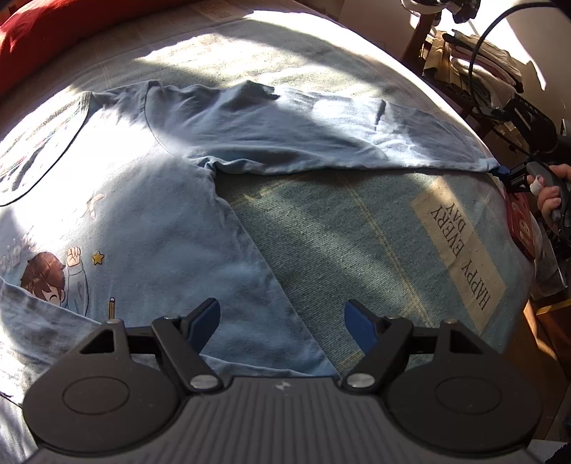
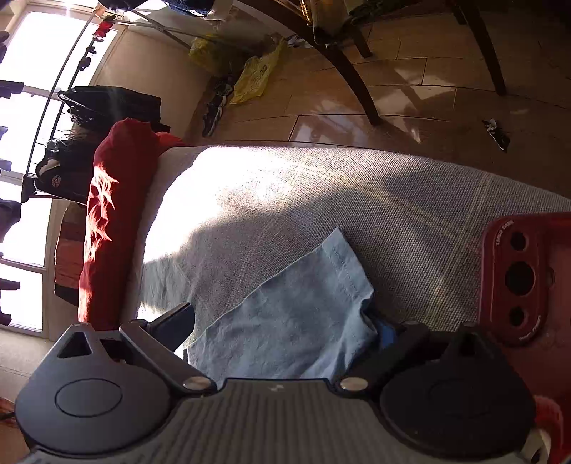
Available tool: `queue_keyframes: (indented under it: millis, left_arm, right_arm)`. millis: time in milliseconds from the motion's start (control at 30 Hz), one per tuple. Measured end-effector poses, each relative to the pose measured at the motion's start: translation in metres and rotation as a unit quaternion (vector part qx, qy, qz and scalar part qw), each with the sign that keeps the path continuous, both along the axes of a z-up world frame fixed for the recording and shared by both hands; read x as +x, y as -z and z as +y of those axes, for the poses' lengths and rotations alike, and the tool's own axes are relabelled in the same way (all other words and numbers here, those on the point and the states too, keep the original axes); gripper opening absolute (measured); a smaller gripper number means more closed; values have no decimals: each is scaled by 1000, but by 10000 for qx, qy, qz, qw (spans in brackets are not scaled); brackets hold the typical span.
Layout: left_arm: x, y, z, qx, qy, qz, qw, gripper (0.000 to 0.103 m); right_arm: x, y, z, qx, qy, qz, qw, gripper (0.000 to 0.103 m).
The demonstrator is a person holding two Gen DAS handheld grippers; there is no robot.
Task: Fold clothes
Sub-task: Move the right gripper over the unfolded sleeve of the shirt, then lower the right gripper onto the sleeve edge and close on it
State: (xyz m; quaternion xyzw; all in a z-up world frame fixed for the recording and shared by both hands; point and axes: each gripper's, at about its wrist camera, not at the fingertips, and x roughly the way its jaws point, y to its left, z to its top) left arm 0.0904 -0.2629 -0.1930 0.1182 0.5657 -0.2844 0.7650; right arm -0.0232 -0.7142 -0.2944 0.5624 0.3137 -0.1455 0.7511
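From the left wrist camera: your left gripper hangs with its jaws well apart and nothing between them, just above the lower side edge of the light-blue T-shirt. The shirt lies print side up on the grey-green bed cover, its cartoon print at the left, the body spread flat. One long sleeve is drawn straight out across the cover to the far right, where your right gripper pinches its cuff, your hand behind it. A red pillow sits at the top left. The printed label on the cover reads "HAPPY EVERY DAY".

From the right wrist camera: the right gripper's fingers stand around the sleeve end, the blue pad against the cloth, the hemmed cuff fanning out ahead. It reads as clamped on the sleeve. A red phone lies just beside it.

By these views the fold has barely begun: the shirt is laid out, the sleeve stretched, no panel turned in. Sleeves, sides and the final doubling all appear left to do.
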Motion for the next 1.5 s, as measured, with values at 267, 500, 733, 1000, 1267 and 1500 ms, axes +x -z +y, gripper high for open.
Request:
queue_keyframes:
  millis: [267,500,733,1000,1267,1500]
  left_arm:
    - [1,-2,6,-51,-83,-29,9999,77]
    - [-1,-1,17,-91,-188,-9,9998,77]
    - [-1,2,26,-109,-252,30,9996,77]
    - [0,5,35,-131,-355,109,9992,77]
    - [-1,8,36,-151,-364,226,9990,77]
    - [0,3,31,-170,-196,143,9996,77]
  right_arm:
    - [3,-3,1,-233,-108,311,9992,83]
    - [1,-4,1,-310,-94,615,9976,63]
    - [9,-5,4,-293,-120,542,9980,83]
    - [20,-6,9,-289,-112,508,9982,103]
    - [14,-5,15,-400,58,403,9984,103]
    - [40,-16,24,-866,-660,1004,9890,103]
